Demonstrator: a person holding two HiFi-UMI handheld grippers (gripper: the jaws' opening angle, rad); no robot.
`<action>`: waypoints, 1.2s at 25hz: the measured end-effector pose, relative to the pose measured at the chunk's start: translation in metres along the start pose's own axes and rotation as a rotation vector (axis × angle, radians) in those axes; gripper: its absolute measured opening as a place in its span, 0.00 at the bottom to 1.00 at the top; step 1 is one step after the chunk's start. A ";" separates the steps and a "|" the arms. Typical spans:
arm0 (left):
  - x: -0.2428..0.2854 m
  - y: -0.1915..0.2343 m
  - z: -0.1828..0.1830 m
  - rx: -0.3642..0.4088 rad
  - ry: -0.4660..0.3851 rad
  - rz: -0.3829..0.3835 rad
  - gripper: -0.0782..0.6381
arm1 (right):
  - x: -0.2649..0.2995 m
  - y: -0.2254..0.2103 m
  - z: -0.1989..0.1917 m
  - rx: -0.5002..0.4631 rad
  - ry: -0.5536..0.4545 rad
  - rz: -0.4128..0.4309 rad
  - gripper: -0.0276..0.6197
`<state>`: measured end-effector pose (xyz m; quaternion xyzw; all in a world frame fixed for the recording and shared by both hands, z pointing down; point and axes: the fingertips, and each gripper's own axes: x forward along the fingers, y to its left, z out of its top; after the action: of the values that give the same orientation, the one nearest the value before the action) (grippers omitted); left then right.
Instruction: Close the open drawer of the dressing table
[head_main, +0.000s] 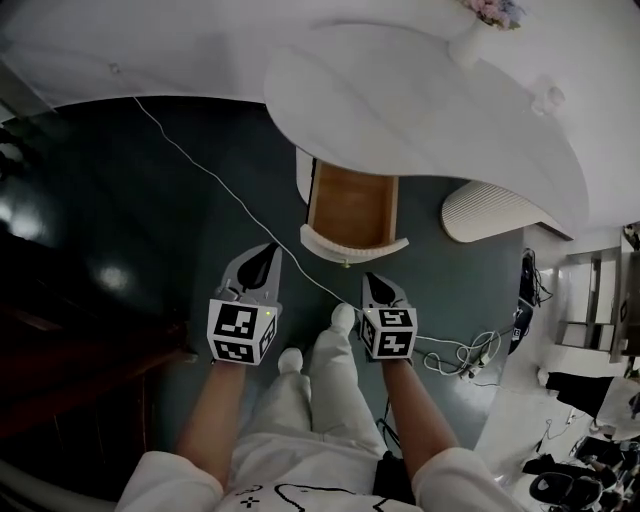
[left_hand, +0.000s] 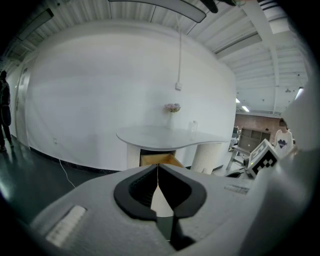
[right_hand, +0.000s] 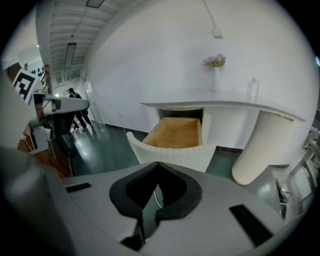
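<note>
The white dressing table (head_main: 420, 100) stands ahead with its drawer (head_main: 350, 205) pulled out, showing a bare wooden inside and a curved white front (head_main: 352, 243). My left gripper (head_main: 266, 254) hovers over the floor just left of the drawer front, jaws shut on nothing. Short of the front's right end, my right gripper (head_main: 374, 282) is also shut and empty. In the left gripper view the drawer (left_hand: 159, 160) shows far off beyond the left gripper (left_hand: 158, 169). Seen from the right gripper (right_hand: 158, 166), the drawer (right_hand: 175, 132) is nearer and open towards me.
A white cable (head_main: 200, 165) runs across the dark floor to a tangle of cords (head_main: 465, 355) at right. A ribbed white pedestal (head_main: 490, 210) holds up the table's right side. A vase of flowers (head_main: 490, 15) and a small bottle (head_main: 547, 98) stand on top. People (right_hand: 77, 112) stand far off.
</note>
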<state>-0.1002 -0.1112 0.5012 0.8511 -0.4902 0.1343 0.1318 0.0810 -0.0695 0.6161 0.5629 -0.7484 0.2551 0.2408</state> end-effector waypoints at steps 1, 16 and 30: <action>0.003 0.000 -0.002 -0.002 0.006 0.001 0.13 | 0.007 -0.003 -0.002 0.010 0.012 -0.004 0.03; 0.041 0.006 -0.016 -0.046 0.086 0.064 0.13 | 0.061 -0.035 -0.018 0.062 0.097 0.030 0.03; 0.084 0.006 -0.010 -0.075 0.106 0.124 0.13 | 0.089 -0.051 0.014 -0.029 0.002 0.050 0.04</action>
<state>-0.0658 -0.1779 0.5417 0.8053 -0.5389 0.1687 0.1805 0.1072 -0.1545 0.6692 0.5402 -0.7656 0.2509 0.2431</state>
